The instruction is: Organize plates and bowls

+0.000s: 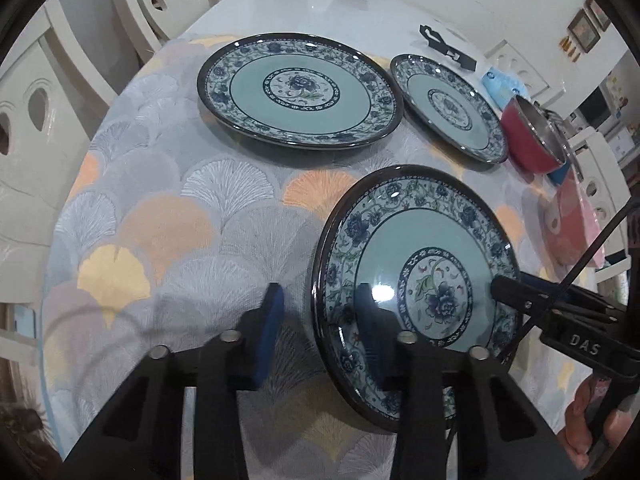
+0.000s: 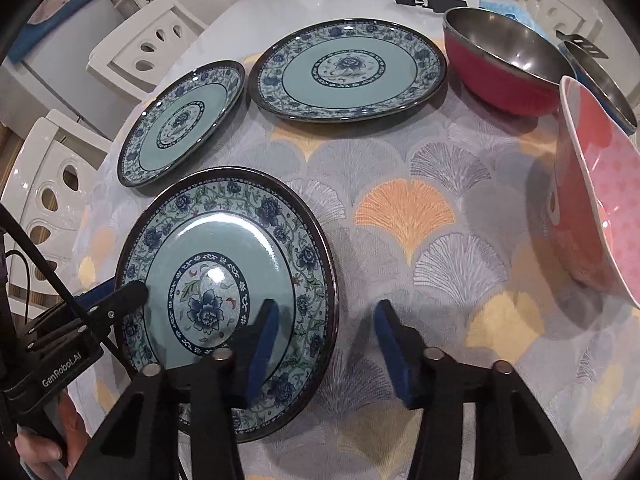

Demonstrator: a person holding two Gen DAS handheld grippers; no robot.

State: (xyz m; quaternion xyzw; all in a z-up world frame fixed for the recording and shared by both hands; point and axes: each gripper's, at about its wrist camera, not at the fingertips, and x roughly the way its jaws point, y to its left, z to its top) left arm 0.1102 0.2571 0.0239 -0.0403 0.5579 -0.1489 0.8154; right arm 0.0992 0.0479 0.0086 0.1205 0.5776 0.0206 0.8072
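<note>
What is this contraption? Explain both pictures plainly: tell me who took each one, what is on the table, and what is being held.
There is no robot here. A person holds a two-finger gripper in each hand, and each gripper carries a wide-angle camera looking along its fingers. One picture comes from the left gripper, the other from the right gripper, so each also shows the other tool. On the patterned tablecloth are a large plate, a smaller plate, a red bowl and a pink bowl. Both grippers straddle opposite rims of the near plate, with their jaws apart, so nothing looks clamped.
</note>
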